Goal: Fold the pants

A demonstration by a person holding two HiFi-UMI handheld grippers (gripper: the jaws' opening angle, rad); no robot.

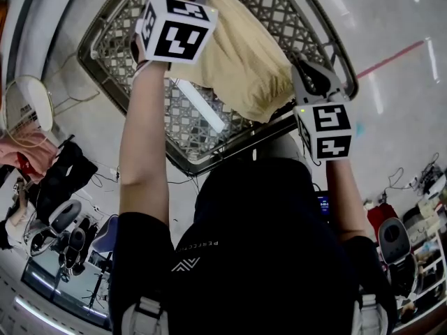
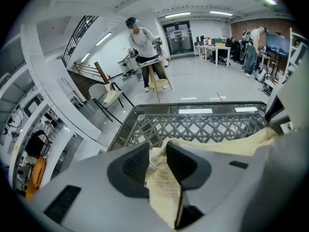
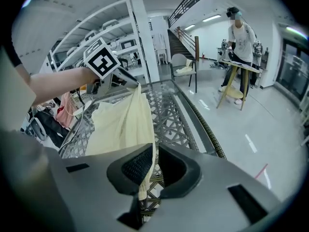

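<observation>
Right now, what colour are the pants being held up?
Pale yellow, like cream. The pants show best in the right gripper view.

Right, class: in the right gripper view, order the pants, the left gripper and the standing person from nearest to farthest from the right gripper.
1. Pants: clamped in the right gripper, centre bottom.
2. Left gripper: upper left, holding the pants' other end.
3. Standing person: far right, across the floor.

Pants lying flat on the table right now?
No: the pants hang bunched in the air from the left gripper and right gripper, above the table.
</observation>
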